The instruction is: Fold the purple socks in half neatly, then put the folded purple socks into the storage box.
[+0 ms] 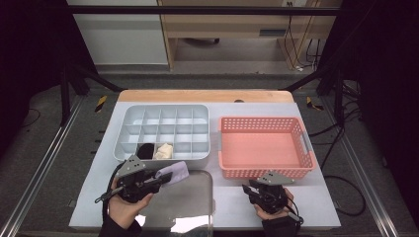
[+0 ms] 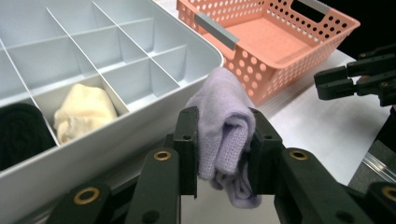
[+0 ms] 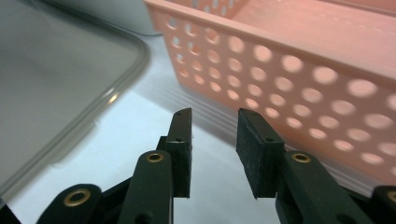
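Left gripper (image 2: 223, 154) clenched a lilac sock (image 2: 224, 135) beside the organiser's (image 2: 140, 116) near rim; right gripper (image 3: 214, 154) released, empty, near the basket (image 3: 289, 93) wall.

Left tongs (image 2: 223, 154) hide the lilac sock's (image 2: 224, 126) sides

The left claw (image 2: 223, 154) and right claw (image 3: 214, 156) are matte black, each with two flat rectangular jaws on arms studded with brass-ringed holes. A grey three-cornered plate tops each, black cables trail behind, and the person wears dark sleeves.
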The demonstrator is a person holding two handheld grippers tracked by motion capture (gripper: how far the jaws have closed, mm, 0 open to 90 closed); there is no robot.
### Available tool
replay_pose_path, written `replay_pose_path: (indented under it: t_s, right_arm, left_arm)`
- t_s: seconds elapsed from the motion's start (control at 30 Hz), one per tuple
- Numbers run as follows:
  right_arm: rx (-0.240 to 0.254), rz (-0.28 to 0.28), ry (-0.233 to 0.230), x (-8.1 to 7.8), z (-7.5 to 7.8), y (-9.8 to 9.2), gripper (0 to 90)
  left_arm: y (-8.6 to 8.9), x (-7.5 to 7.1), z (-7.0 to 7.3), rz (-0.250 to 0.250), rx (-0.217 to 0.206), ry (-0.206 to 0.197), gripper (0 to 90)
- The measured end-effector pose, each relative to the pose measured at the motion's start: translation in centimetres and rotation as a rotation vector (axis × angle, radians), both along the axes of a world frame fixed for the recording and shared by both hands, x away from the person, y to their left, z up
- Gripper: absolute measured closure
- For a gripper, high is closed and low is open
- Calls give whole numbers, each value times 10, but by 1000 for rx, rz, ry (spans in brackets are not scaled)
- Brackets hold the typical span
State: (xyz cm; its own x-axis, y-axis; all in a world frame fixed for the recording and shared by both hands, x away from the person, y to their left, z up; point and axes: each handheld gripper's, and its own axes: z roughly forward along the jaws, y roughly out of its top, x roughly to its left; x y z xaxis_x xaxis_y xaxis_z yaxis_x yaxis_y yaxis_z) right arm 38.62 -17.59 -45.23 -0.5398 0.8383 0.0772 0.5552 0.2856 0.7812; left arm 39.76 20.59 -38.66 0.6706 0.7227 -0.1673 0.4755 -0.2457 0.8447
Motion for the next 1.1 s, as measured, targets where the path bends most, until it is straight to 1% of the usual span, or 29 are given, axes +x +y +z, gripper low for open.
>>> replay_pose_path:
  t_s: [0.13,0.23,0.37,0.57,0.73,0.8,0.9,1.1]
  right_arm:
    - [-8,-26,2,1,-1,-7,650]
    - [-18,-31,-2,1,-1,-9,641]
    - [-23,-34,0,0,-1,-11,634]
    - [-24,-44,-8,-3,0,-15,625]
    - [-24,-48,-6,-4,0,-18,623]
    - [-23,-48,-4,-4,0,-17,623]
    - [-23,-47,-4,-4,-1,-18,623]
    - [-25,-40,-2,-4,-2,-18,623]
  left_arm:
    - [2,5,6,11,-1,-8,685]
    - [1,10,11,17,-1,-9,686]
    - [-2,18,16,22,18,-4,685]
    - [-8,29,24,26,47,-11,685]
    - [-10,38,31,37,55,-16,685]
    - [-11,42,32,45,57,-16,686]
    - [-12,48,33,44,62,-12,686]
    - [-13,64,31,77,73,0,686]
